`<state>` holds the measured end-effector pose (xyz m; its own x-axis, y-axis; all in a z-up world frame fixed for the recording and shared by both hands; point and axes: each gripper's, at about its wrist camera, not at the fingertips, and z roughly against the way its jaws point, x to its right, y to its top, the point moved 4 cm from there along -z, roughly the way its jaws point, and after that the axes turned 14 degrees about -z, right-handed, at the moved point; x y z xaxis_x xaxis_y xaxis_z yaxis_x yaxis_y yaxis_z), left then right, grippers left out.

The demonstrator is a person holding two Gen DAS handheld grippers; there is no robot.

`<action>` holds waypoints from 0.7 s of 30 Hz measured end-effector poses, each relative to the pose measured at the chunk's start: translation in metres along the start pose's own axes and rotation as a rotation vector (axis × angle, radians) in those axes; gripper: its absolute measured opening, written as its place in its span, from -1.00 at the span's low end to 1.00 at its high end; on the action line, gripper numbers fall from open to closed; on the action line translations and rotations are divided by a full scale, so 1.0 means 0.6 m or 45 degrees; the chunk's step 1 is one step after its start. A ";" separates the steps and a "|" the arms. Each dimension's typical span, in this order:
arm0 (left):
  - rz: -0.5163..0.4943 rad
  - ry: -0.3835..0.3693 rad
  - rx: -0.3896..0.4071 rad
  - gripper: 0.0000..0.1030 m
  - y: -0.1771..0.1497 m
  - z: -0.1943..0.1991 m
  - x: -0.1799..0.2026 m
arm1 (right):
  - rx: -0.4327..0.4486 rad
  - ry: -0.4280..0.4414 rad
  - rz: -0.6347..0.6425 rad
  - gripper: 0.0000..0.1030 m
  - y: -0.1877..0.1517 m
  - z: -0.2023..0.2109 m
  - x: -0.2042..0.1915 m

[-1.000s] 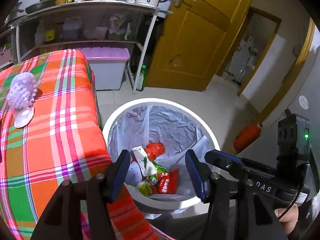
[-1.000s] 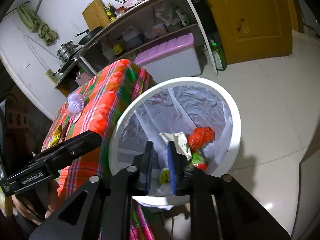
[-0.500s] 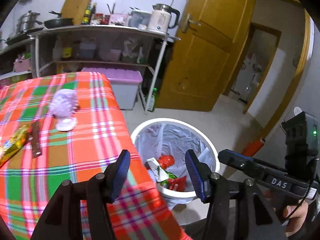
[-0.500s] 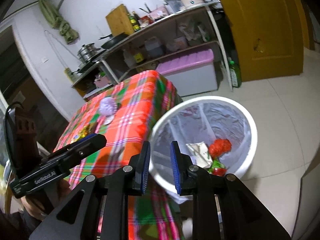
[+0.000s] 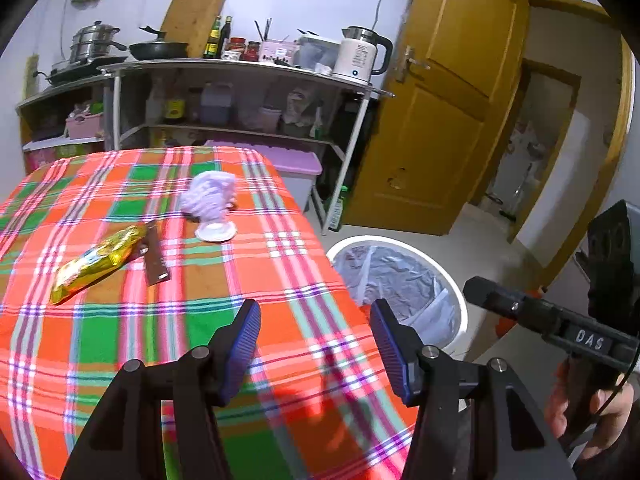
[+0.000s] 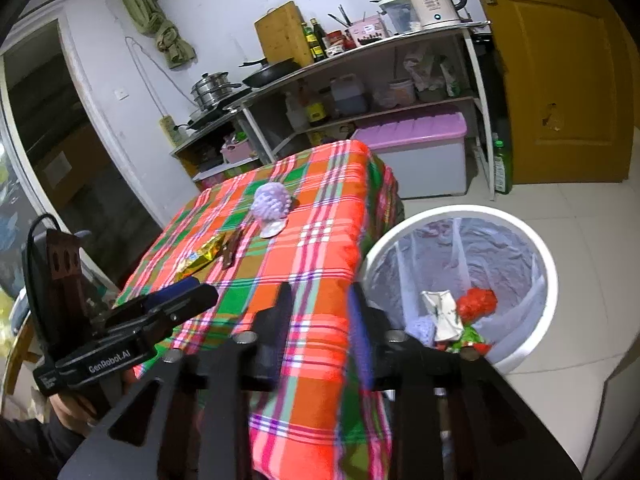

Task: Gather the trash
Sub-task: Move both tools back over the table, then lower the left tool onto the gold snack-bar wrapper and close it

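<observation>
On the plaid tablecloth (image 5: 100,332) (image 6: 320,248) lie a gold snack wrapper (image 5: 96,262) (image 6: 200,258), a brown wrapper (image 5: 154,256) (image 6: 231,250) and a purple foam net (image 5: 208,198) (image 6: 272,202) over a white lid (image 5: 216,233). My left gripper (image 5: 316,340) is open over the table's near right part, holding nothing. My right gripper (image 6: 320,316) hangs by the table corner, its jaws opening with nothing between them. The white bin (image 5: 456,300) (image 6: 536,344) beside the table holds red, green and white trash (image 6: 460,316).
A metal shelf rack (image 5: 248,92) with pots, bottles and a kettle (image 5: 360,56) stands against the far wall, a purple-lidded box (image 6: 416,152) under it. A yellow door (image 5: 440,120) is on the right. A hand (image 5: 588,416) holds the other gripper.
Both grippers have pulled up and away from the bin toward the table. The left view swung from the bin to the tabletop. The right jaws have spread apart from nearly shut.
</observation>
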<state>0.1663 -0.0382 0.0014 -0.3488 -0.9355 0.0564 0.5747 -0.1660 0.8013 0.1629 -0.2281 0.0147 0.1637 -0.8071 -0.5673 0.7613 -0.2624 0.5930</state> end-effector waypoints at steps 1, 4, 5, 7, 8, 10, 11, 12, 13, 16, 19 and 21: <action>0.001 0.005 -0.001 0.10 -0.002 0.003 -0.003 | -0.006 0.008 0.003 -0.31 -0.001 -0.002 -0.004; 0.013 0.026 -0.002 0.10 -0.010 0.012 -0.017 | -0.017 0.022 0.022 -0.31 -0.005 -0.006 -0.018; 0.021 0.034 -0.001 0.10 -0.013 0.016 -0.023 | -0.021 0.024 0.028 -0.31 -0.006 -0.008 -0.023; 0.033 0.048 0.003 0.10 -0.018 0.022 -0.032 | -0.030 0.029 0.042 -0.31 -0.009 -0.012 -0.030; 0.037 0.053 0.004 0.10 -0.019 0.024 -0.036 | -0.034 0.033 0.049 -0.31 -0.009 -0.013 -0.033; 0.043 0.067 0.006 0.10 -0.023 0.029 -0.043 | -0.039 0.035 0.063 -0.31 -0.010 -0.016 -0.039; 0.044 0.075 0.007 0.10 -0.025 0.031 -0.047 | -0.043 0.034 0.072 -0.31 -0.010 -0.019 -0.042; 0.043 0.089 0.009 0.10 -0.026 0.034 -0.053 | -0.045 0.032 0.079 -0.31 -0.011 -0.022 -0.046; 0.042 0.100 0.010 0.10 -0.027 0.036 -0.057 | -0.047 0.030 0.085 -0.31 -0.011 -0.024 -0.049; 0.046 0.124 0.015 0.10 -0.030 0.042 -0.073 | -0.056 0.018 0.115 -0.31 -0.011 -0.034 -0.060; 0.058 0.159 0.014 0.10 -0.031 0.047 -0.094 | -0.066 0.012 0.141 -0.31 -0.011 -0.048 -0.073; 0.069 0.186 0.015 0.10 -0.032 0.051 -0.113 | -0.071 0.010 0.149 -0.31 -0.010 -0.055 -0.078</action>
<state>0.1562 0.0379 0.0001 -0.2057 -0.9785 0.0135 0.5806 -0.1109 0.8066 0.1717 -0.1715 0.0188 0.2581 -0.8265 -0.5002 0.7701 -0.1366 0.6231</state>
